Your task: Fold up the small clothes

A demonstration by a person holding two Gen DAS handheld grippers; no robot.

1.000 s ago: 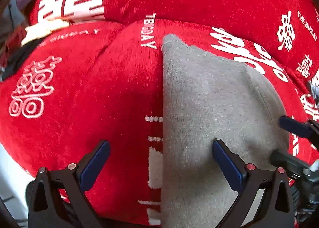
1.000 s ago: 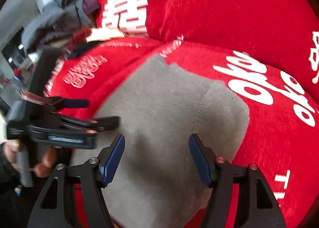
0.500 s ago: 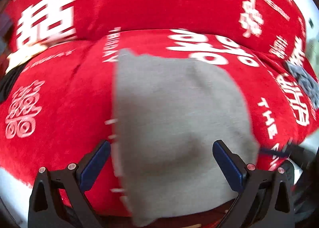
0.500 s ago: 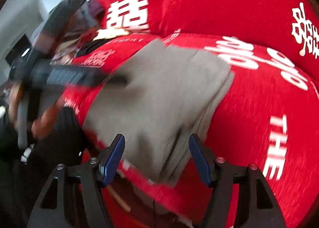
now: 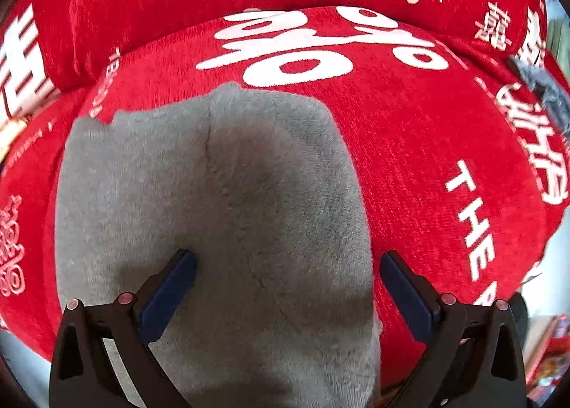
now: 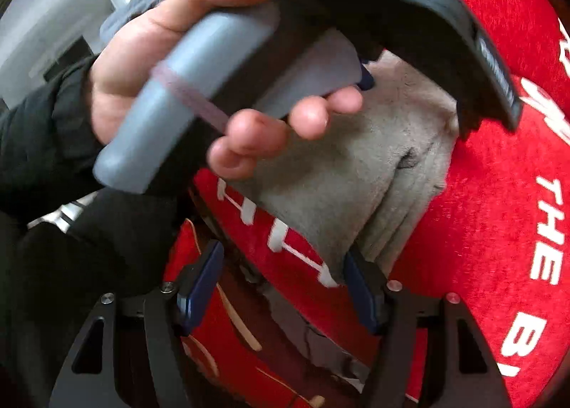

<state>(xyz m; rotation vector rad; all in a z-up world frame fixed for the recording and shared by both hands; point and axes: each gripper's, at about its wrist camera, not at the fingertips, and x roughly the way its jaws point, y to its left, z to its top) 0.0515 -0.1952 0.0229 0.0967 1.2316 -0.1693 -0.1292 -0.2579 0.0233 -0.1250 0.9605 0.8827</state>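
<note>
Folded grey cloth (image 5: 213,201) lies on the red cushion cover (image 5: 427,144), long axis running away from me. Left gripper (image 5: 285,287) sits spread right over its near half, nothing clamped. Right gripper (image 6: 281,287) is spread too, off the near corner.

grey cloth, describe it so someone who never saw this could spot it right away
Find the red cushion printed with white lettering. On its near part, under the open left hand-held gripper, lies the folded grey cloth. It is the only plain, fuzzy grey piece on the red.
</note>
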